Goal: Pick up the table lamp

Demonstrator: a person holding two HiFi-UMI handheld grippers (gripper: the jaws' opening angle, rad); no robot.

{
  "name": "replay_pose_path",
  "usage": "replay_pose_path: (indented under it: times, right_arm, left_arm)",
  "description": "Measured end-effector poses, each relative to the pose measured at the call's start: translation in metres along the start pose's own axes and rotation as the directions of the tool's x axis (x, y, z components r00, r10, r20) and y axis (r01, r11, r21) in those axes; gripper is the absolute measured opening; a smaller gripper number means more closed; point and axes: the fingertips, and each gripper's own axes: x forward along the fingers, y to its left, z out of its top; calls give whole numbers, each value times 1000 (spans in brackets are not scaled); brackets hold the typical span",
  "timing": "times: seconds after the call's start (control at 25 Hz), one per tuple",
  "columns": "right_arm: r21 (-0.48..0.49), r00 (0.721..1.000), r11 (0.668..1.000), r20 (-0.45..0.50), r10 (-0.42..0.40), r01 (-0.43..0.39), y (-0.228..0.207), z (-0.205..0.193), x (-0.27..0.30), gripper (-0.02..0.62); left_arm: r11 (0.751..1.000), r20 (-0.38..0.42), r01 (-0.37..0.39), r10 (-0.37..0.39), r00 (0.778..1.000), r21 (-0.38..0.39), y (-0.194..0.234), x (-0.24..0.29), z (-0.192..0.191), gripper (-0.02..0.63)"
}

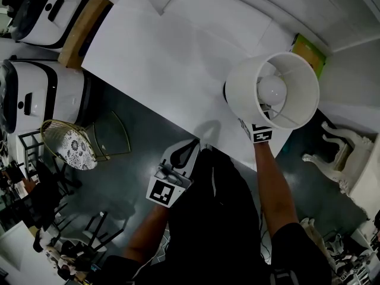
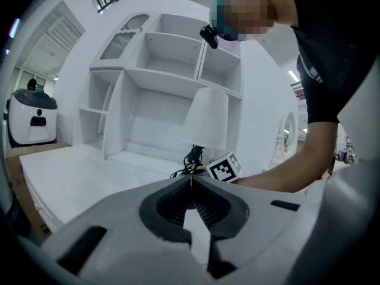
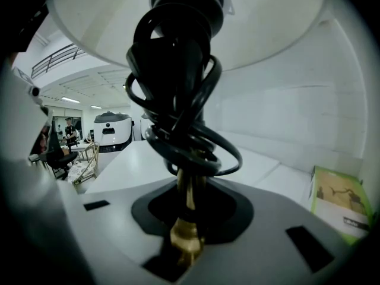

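The table lamp has a white drum shade (image 1: pixel 279 79) with a bulb (image 1: pixel 273 89) inside, and stands at the near right corner of the white table (image 1: pixel 166 58). In the right gripper view its brass stem (image 3: pixel 189 230) runs up between the jaws, with a black cord (image 3: pixel 178 100) coiled round it under the shade (image 3: pixel 285 22). My right gripper (image 3: pixel 189 203) is shut on that stem; in the head view the shade hides its tips. My left gripper (image 1: pixel 189 153) hovers at the table's near edge, shut and empty. From the left gripper (image 2: pixel 191 180) the lamp shade (image 2: pixel 208 120) shows ahead.
A green box (image 1: pixel 310 52) lies near the table's far right corner. White rounded machines (image 1: pixel 41 10) and a gold wire chair (image 1: pixel 71 144) stand on the left. A white shelf unit (image 2: pixel 166 82) rises behind the lamp. A white carved piece (image 1: pixel 332 153) stands to the right.
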Motion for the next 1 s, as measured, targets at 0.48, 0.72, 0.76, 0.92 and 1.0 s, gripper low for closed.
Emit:
replay_pose_path:
  times: [0.48,0.72,0.76,0.92,1.0]
  right_arm:
    - [-18,999,1000,-37,20,-20,11,9,-20,84]
    - [-39,999,999,-44,27,-29,13,19,-28,84]
    - [-37,999,999,-44,28,-30,14,21,-30,84]
    - [-12,999,1000,-40,27,-28,13,27,-36,84]
    - [-6,999,1000,-42,29,-29,11,26,-40,84]
  left_arm:
    - [1000,49,-24,25,998,-13,10,-6,18,18]
    - [1000,58,-23,23,998,-8,8,-5,27,18]
    - [1000,60,-22,23,998,-8,7,-5,29,20]
    - [999,118,-9,5,993,36,6,-7,42,18]
    - [998,141,-7,-1,990,57,5,-7,48,18]
